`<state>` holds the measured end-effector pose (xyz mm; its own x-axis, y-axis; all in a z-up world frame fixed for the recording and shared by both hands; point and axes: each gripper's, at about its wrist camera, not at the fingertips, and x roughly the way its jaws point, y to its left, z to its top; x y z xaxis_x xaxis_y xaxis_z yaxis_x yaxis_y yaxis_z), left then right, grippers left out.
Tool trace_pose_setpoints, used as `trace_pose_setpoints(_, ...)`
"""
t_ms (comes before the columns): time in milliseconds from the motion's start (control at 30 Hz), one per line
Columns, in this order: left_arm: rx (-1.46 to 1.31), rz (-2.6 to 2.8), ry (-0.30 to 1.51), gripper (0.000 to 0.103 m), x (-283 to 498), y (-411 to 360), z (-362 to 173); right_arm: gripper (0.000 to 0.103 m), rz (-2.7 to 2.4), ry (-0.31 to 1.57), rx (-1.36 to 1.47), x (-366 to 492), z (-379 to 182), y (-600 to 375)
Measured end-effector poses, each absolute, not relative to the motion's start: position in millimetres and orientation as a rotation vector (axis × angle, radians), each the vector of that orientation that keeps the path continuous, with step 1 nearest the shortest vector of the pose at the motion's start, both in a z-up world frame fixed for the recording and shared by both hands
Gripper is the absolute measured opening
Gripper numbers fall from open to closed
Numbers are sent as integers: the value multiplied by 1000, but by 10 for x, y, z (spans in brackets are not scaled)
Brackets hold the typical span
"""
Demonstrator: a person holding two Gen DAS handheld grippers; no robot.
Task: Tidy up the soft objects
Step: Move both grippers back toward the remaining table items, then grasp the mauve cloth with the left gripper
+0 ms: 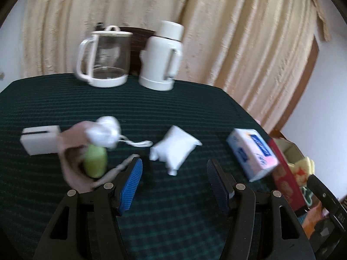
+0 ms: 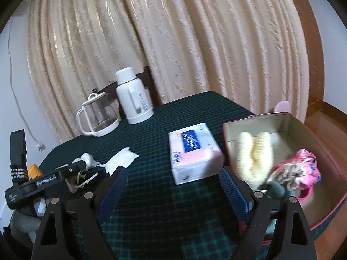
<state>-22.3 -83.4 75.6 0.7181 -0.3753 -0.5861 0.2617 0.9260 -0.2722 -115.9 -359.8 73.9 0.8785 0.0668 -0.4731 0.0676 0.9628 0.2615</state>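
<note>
A small white pillow (image 1: 174, 148) lies on the dark green checked table (image 1: 151, 108), just ahead of my open, empty left gripper (image 1: 174, 171). Left of it sits a pile: a pink cloth pouch (image 1: 71, 149), a white soft toy with a cord (image 1: 104, 134) and a green object (image 1: 95, 160). My right gripper (image 2: 173, 184) is open and empty, just before a tissue pack (image 2: 194, 151). To its right a pink-rimmed box (image 2: 288, 134) holds a yellow knitted item (image 2: 256, 153) and a pink cloth item (image 2: 303, 169). The pillow also shows in the right wrist view (image 2: 122, 159).
A glass kettle (image 1: 106, 58) and a white thermos (image 1: 161, 58) stand at the table's far edge before a beige curtain. A white box (image 1: 40, 140) lies at the left. The tissue pack (image 1: 252, 151) sits near the right edge. The left gripper's body (image 2: 43, 182) shows at left.
</note>
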Motion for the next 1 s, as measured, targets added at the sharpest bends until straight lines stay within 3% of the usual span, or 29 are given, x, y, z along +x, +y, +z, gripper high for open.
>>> trace_pose_setpoints(433, -231, -133, 694, 63, -59, 6, 572, 90, 90, 574, 233, -957, 642, -3180)
trace_pose_setpoints(900, -291, -31, 781, 63, 198, 299, 208, 90, 159, 630, 217, -731, 584, -2901)
trace_pose_setpoints(967, -306, -35, 796, 61, 231, 312, 155, 90, 165, 631, 211, -707, 584, -2862)
trace_pose_setpoints(1000, -309, -36, 805, 55, 249, 316, 132, 90, 170, 633, 207, -697, 579, -2839)
